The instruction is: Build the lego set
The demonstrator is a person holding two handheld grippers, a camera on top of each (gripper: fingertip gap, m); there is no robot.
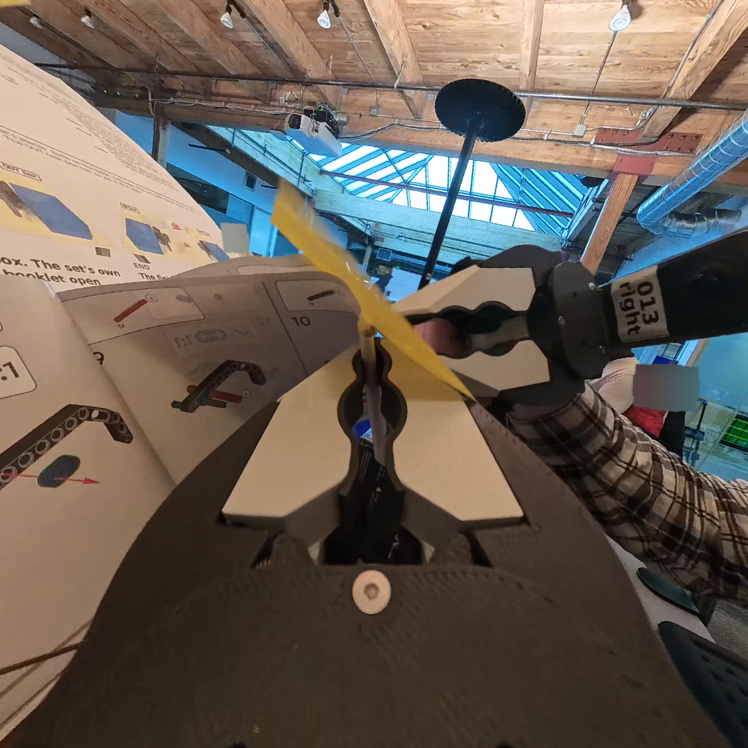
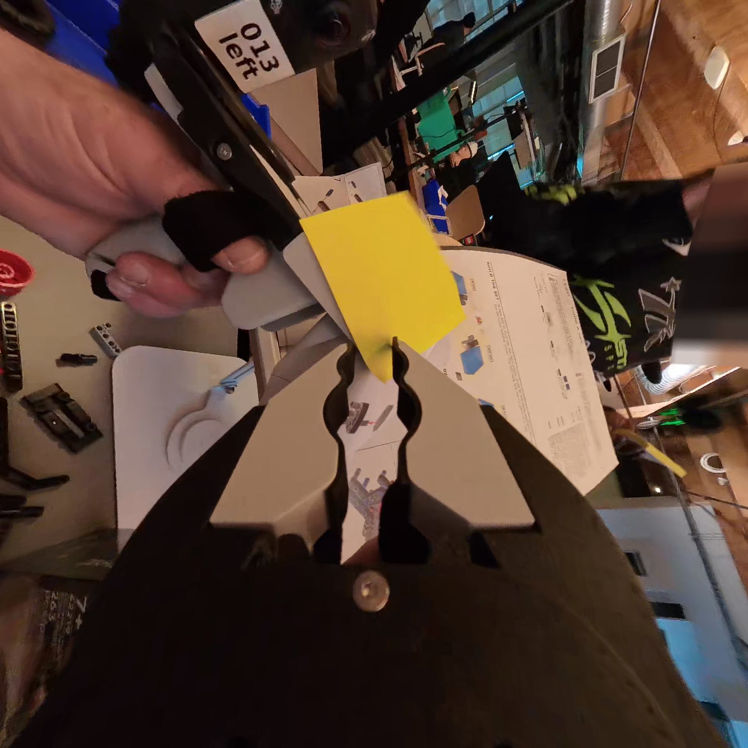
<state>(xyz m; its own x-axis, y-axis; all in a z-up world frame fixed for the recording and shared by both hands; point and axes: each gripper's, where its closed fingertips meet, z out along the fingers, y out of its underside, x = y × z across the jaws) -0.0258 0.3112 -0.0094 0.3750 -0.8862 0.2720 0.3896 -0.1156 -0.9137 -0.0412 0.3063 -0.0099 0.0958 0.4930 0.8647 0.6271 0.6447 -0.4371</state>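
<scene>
Wood ceiling behind, left claw [image 1: 370,344] upturned w/ yellow slip [image 1: 364,299].

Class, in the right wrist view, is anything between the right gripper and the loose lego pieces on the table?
Yes. The yellow note, pinched by the left gripper, hangs at the tips of the right gripper, and a white plate lies on the table between it and the lego pieces.

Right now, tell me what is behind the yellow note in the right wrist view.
A printed instruction sheet shows past the yellow note, which the left gripper pinches. Whatever the note covers is hidden.
</scene>
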